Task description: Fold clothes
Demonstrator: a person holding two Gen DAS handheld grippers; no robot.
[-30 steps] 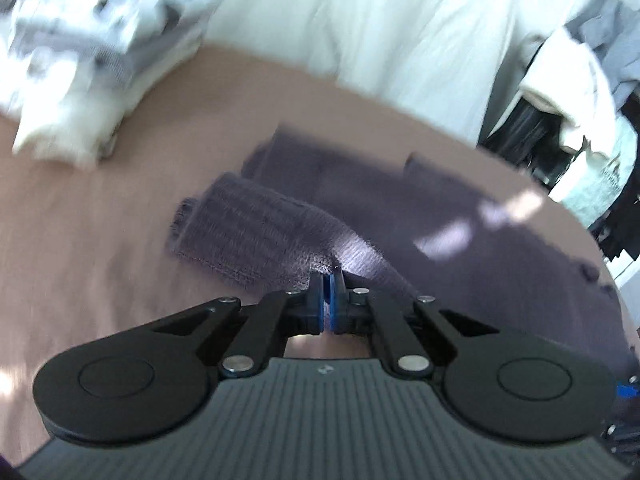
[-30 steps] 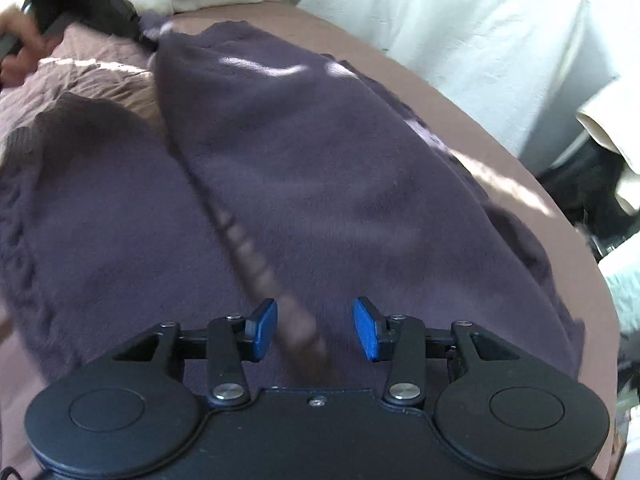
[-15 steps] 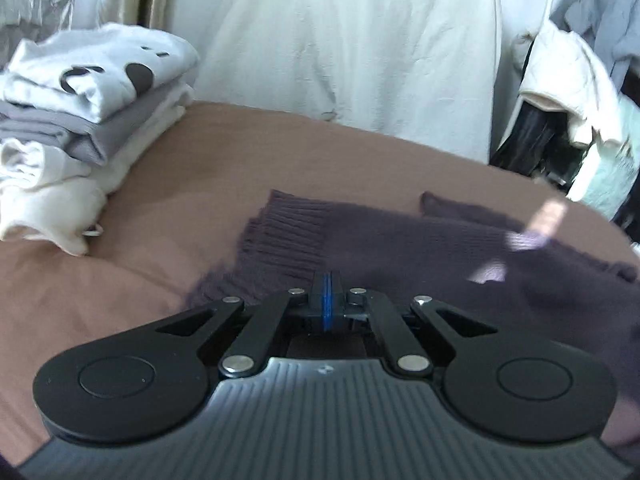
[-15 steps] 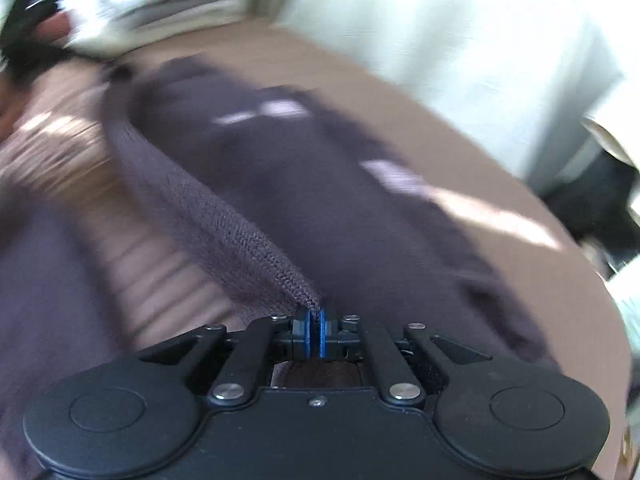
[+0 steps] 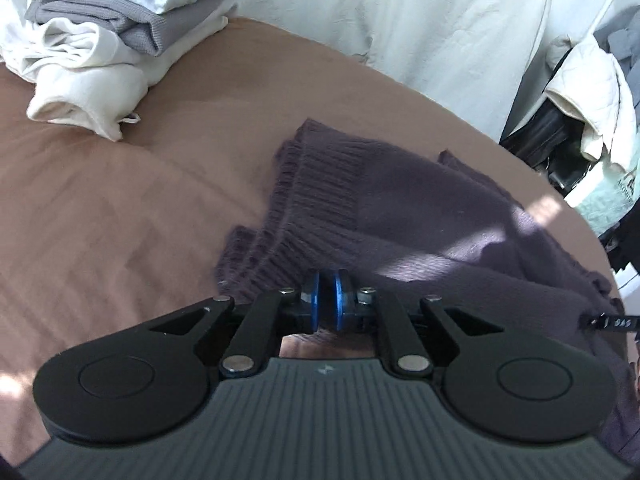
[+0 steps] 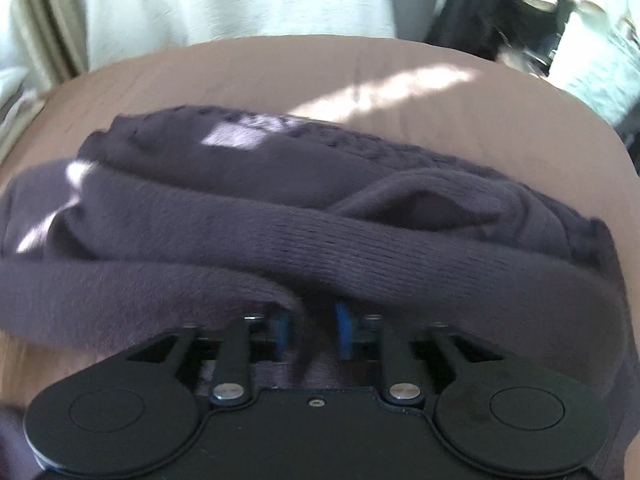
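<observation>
Left claw just opening, pads slightly apart, purple sweater hem between them. Right claw just opened, apart, sweater fold draped at 12 o'clock.

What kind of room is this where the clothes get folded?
Probably a bedroom or laundry corner at home. A purple sweater lies on a brown sheet like a bed's, a pile of folded clothes sits beside it, and more garments hang at the side.

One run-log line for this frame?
step: fold sweater | left tool: just opening, hem between | right tool: just opening, knit between | surface: brown bed
</observation>
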